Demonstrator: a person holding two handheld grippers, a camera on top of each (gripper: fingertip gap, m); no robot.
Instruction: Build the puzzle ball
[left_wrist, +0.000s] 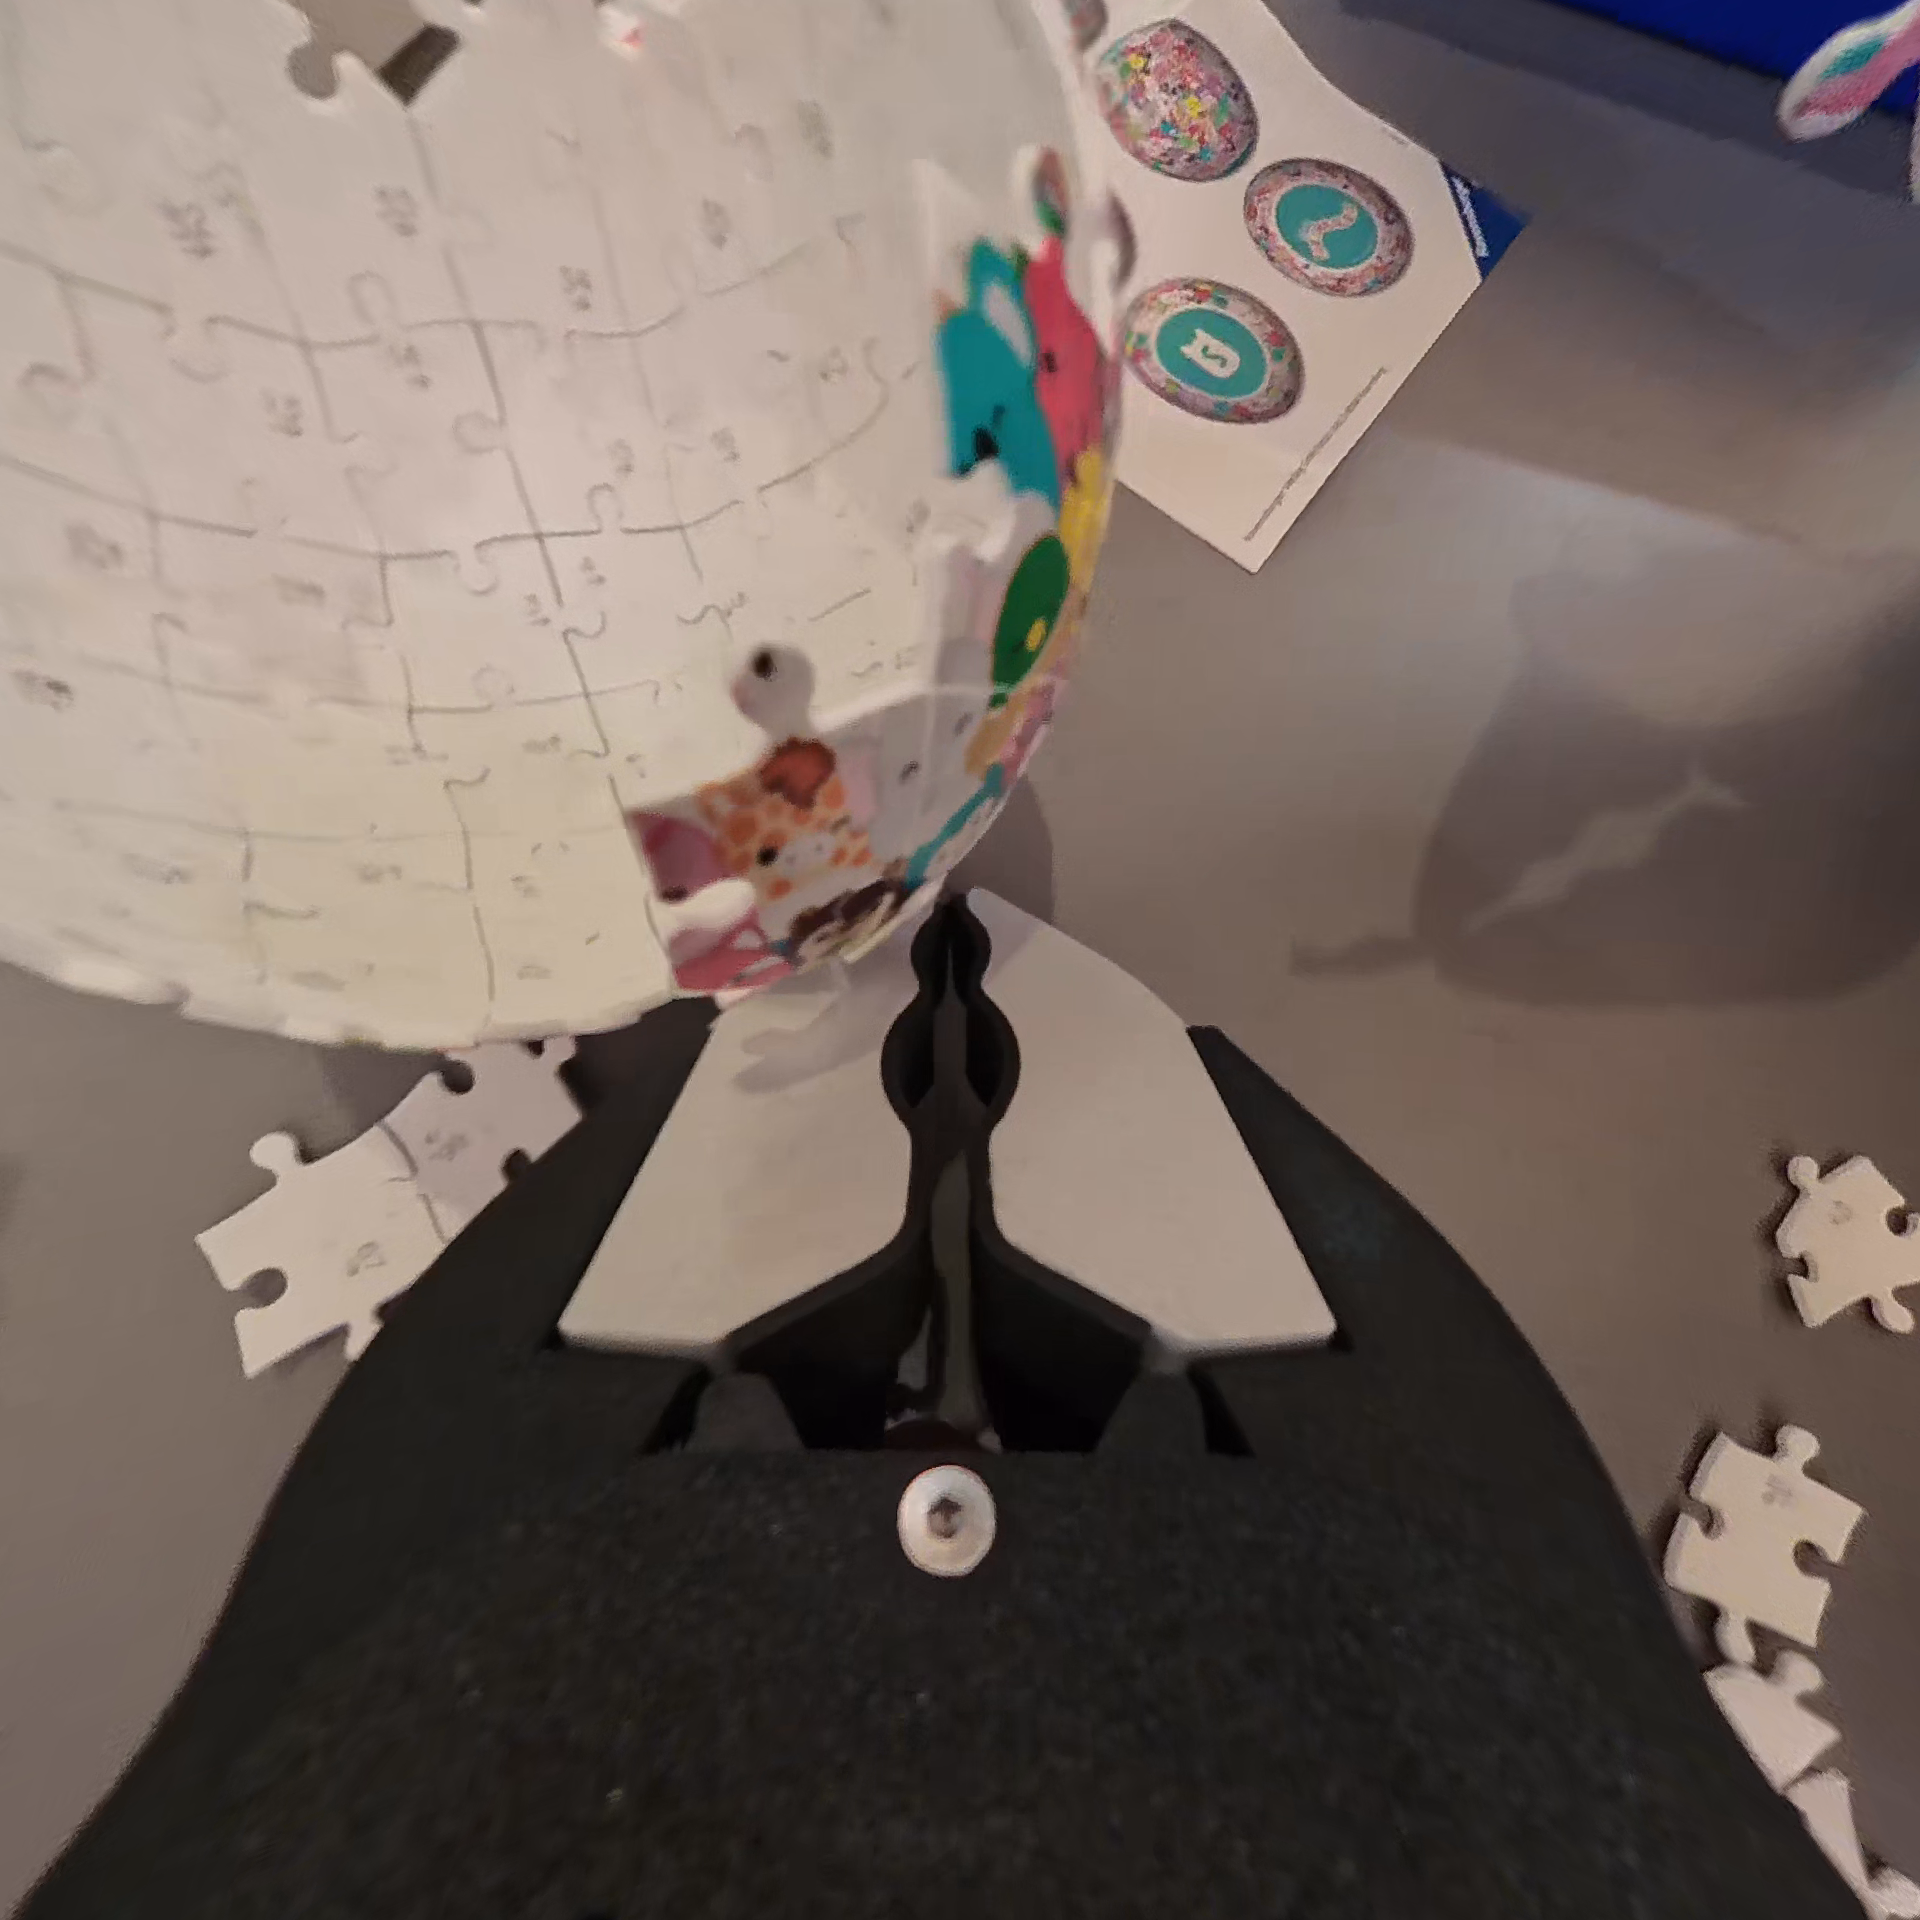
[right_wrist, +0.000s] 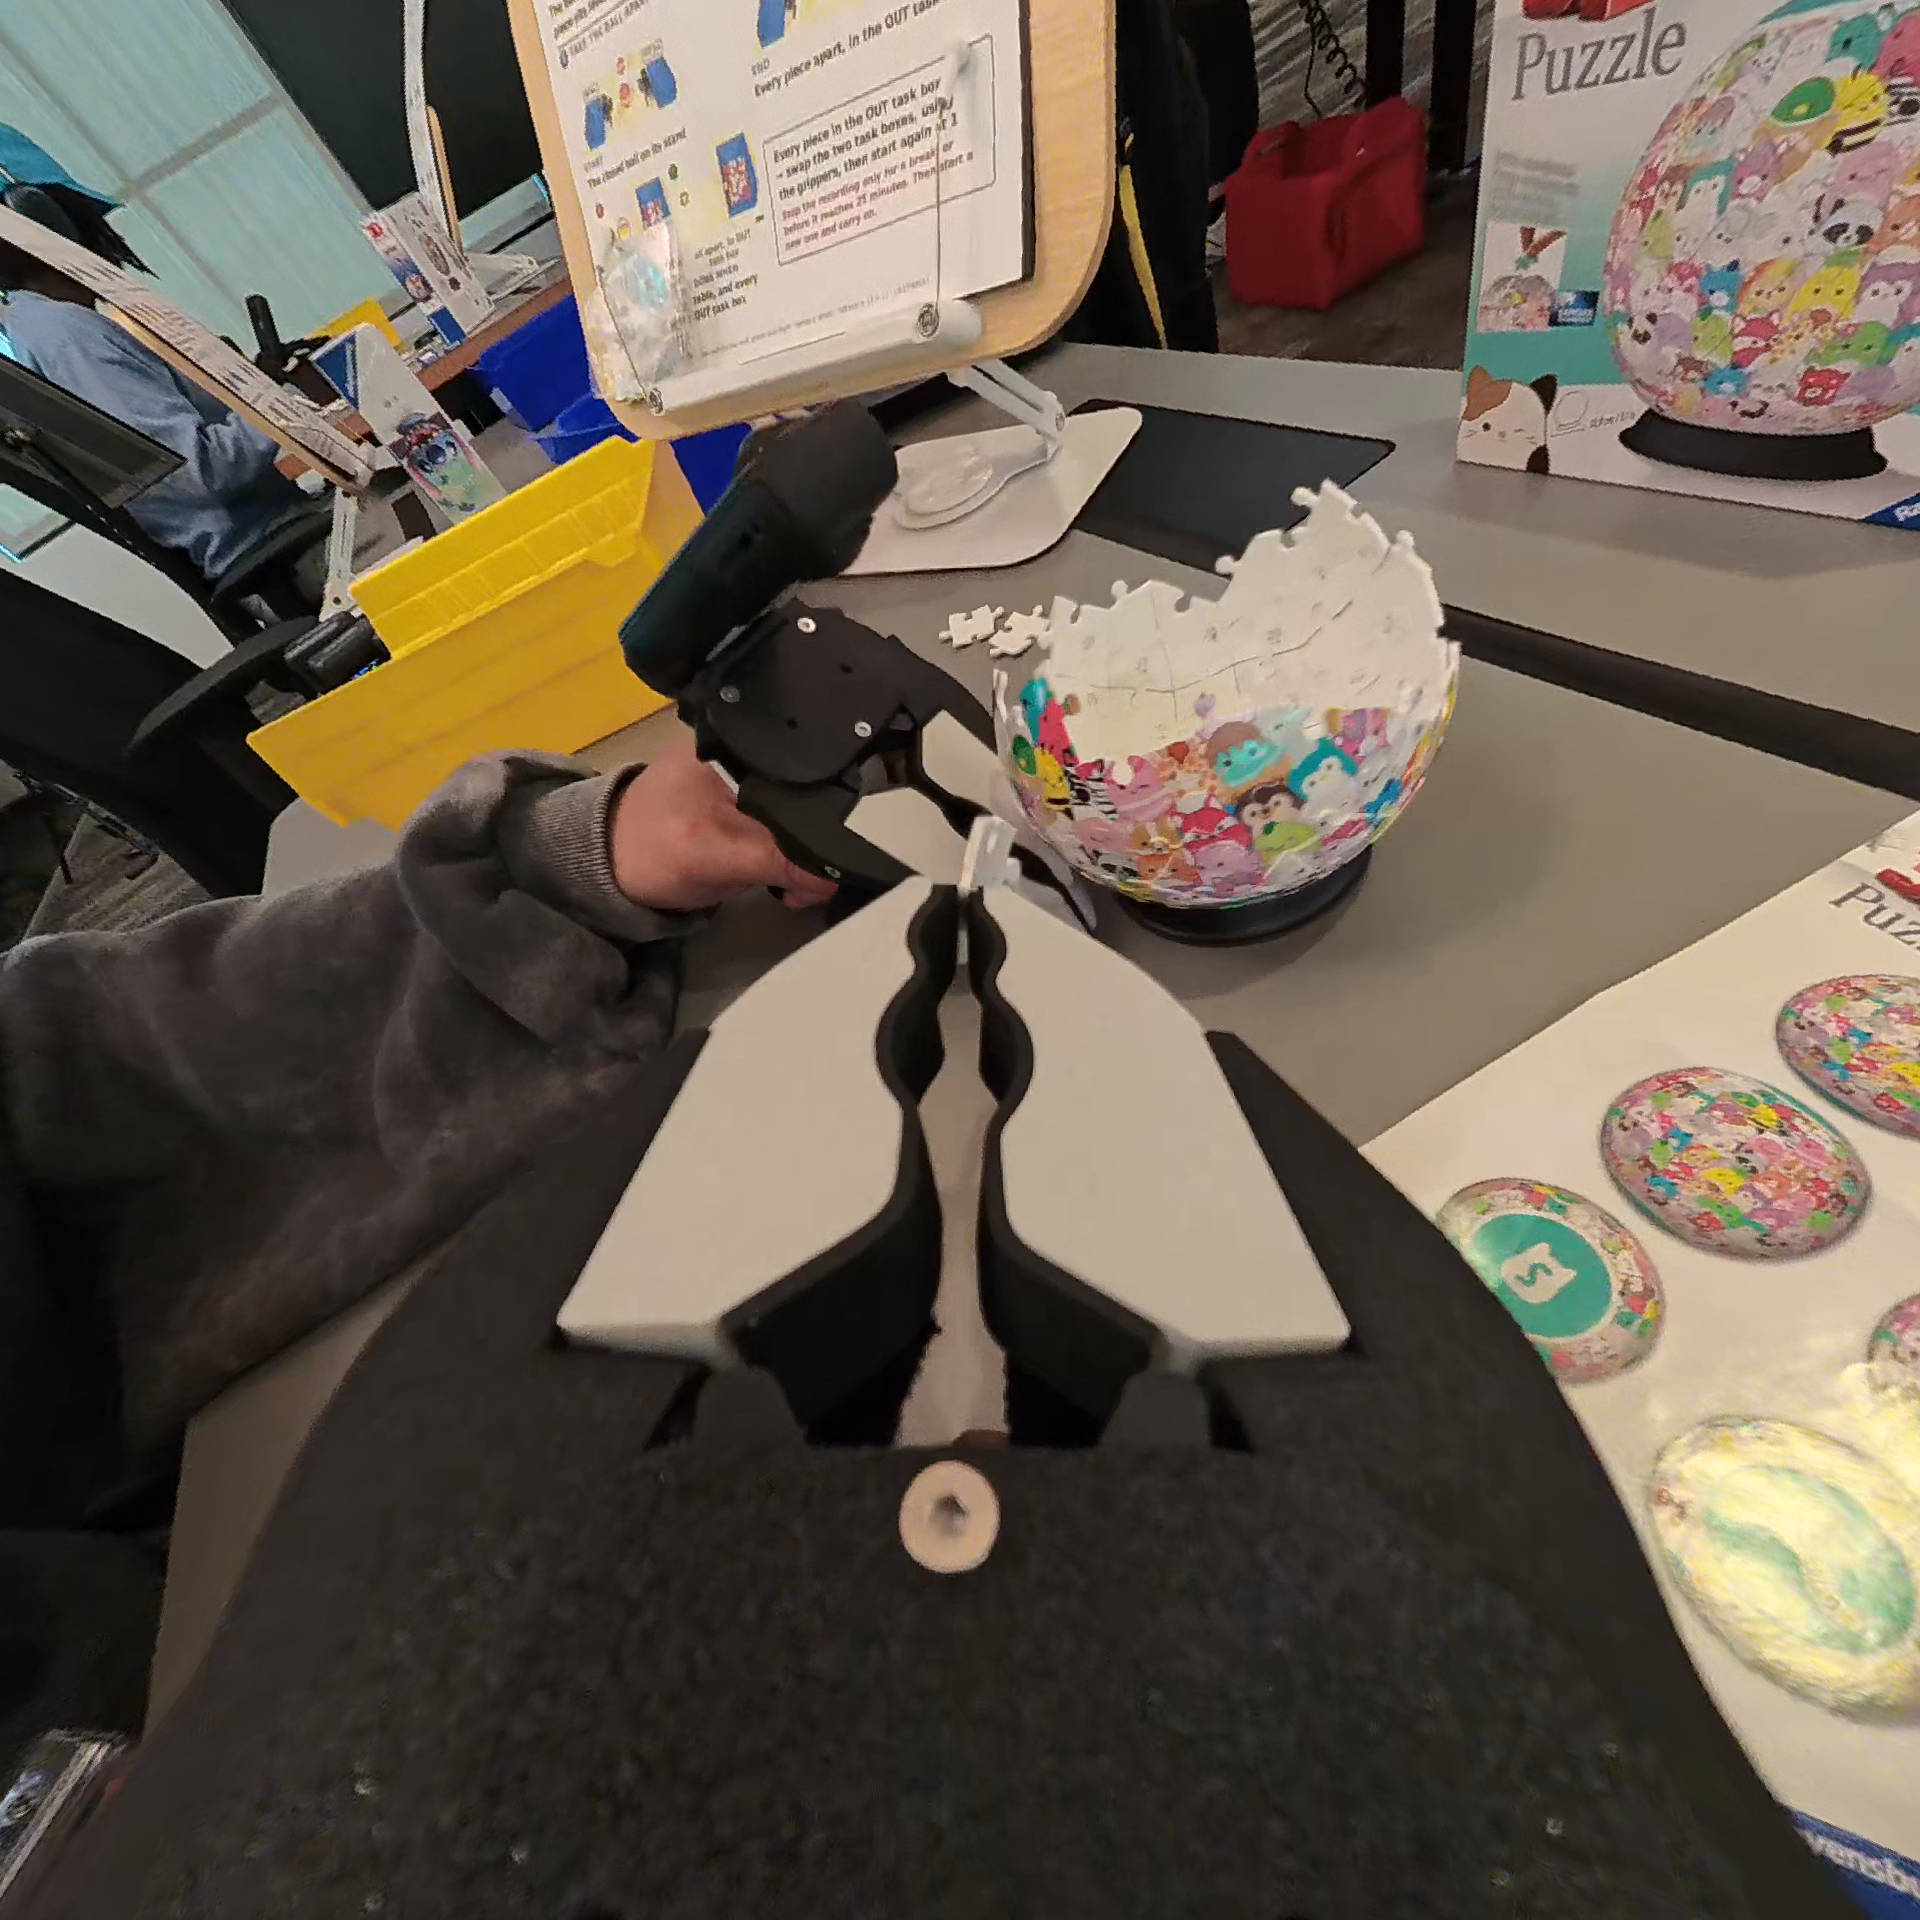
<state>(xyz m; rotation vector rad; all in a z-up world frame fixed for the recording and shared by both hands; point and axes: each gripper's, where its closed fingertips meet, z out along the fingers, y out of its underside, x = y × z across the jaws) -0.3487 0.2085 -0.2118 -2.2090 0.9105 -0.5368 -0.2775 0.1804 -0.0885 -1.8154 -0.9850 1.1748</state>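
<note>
The puzzle ball (right_wrist: 1226, 769) stands as an open bowl on its dark stand (right_wrist: 1262, 902) on the grey table (right_wrist: 1507, 935); roughly the lower half is assembled, with one side of the wall climbing higher to a ragged edge; the upper part is not yet built.

The right gripper (right_wrist: 966, 904) is closed on a single white piece (right_wrist: 987, 852), held upright at its tips, just short of the ball and not yet fitted.

The left gripper (left_wrist: 954, 920) has its jaws drawn together just under the ball's coloured rim; whether it pinches the shell or merely sits against it cannot be told.

Loose pieces (left_wrist: 1808, 1392) lie on the table, so, in my judgement, much fitting is left.

The right wrist view alone shows the ball whole, the stand, the held piece, the person's hand (right_wrist: 707, 831) on the left gripper, the puzzle box (right_wrist: 1683, 239) and a yellow bin (right_wrist: 488, 634); the left wrist view alone shows the shell's white numbered inner face (left_wrist: 416, 468) close up, and loose pieces near its base; the instruction sheet (left_wrist: 1278, 291) appears in both.
</note>
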